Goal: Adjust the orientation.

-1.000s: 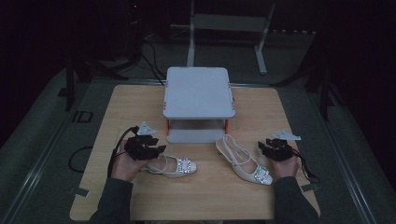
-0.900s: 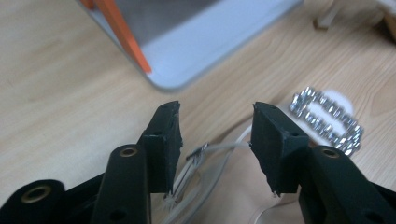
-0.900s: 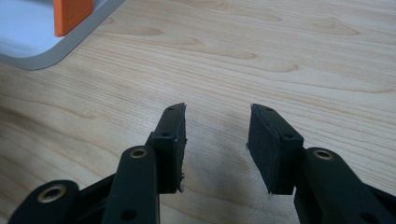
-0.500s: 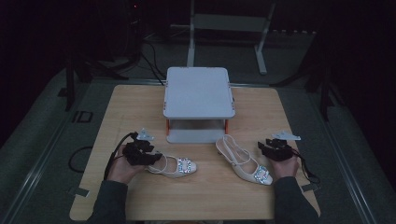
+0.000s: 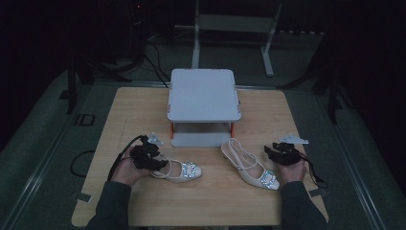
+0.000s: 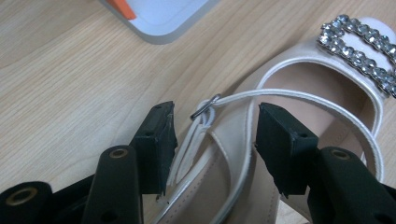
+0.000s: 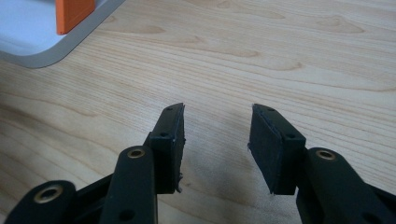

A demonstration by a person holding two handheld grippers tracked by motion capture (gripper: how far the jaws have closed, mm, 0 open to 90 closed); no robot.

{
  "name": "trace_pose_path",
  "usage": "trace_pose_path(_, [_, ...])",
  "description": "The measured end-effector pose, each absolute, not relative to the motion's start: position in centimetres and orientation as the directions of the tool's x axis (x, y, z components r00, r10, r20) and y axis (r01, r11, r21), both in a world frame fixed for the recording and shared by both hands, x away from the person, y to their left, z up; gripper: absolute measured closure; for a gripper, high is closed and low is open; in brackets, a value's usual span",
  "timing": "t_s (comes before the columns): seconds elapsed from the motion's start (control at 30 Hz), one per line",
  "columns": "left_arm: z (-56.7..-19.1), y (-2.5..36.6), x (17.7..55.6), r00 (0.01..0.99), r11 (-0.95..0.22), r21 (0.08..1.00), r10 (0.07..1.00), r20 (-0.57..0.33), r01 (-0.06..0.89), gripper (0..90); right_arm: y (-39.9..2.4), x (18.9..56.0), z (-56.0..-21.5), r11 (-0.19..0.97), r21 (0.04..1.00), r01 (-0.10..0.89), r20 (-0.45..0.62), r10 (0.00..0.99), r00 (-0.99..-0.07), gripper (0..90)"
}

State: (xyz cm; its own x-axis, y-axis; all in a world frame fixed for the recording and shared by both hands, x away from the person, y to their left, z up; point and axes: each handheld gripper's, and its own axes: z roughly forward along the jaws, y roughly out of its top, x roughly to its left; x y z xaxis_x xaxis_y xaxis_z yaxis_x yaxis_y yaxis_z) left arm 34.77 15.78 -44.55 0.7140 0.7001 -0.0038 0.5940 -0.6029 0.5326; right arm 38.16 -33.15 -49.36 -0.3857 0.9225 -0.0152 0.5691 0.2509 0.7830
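Two cream slingback shoes with rhinestone buckles lie on the wooden table (image 5: 143, 110). The left shoe (image 5: 181, 170) points its toe right. My left gripper (image 5: 160, 164) is at its heel end. In the left gripper view the jaws (image 6: 215, 114) stand apart around the thin heel strap (image 6: 289, 95) and its small ring. They have just been opening, and the pads do not press on the strap. The right shoe (image 5: 249, 166) lies at an angle. My right gripper (image 5: 269, 152) is beside it, open (image 7: 218, 112) over bare wood with nothing between its pads.
A small grey two-tier stand (image 5: 203, 93) with orange posts sits at the middle back of the table; its lower shelf corner (image 6: 159, 18) is close ahead of the left gripper. Cables trail from both grippers. Dark floor and metal frames lie beyond the table.
The left hand has drawn back slightly to the left, so more of the left shoe's heel end shows. The shoes and the right hand have not moved.
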Motion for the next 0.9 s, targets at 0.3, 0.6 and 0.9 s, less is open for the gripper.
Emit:
trace_pose_path(0.3, [-44.6,15.7,35.3,0.700,-0.594,0.499,0.713,-0.037,0.632,67.8,-33.2,38.2,-49.4,0.251,0.782,0.570,-0.015,0.923,-0.384,55.2])
trace_pose_path(0.6, [-43.8,20.0,34.7,0.585,-0.428,0.560,0.801,-0.130,0.710,77.8,-33.2,38.2,-49.5,0.250,0.782,0.570,-0.016,0.924,-0.382,55.4])
trace_pose_path(0.9, [-44.2,24.7,34.0,0.432,-0.210,0.636,0.876,-0.215,0.743,81.6,-33.1,38.2,-49.5,0.252,0.779,0.574,-0.018,0.924,-0.381,55.5])
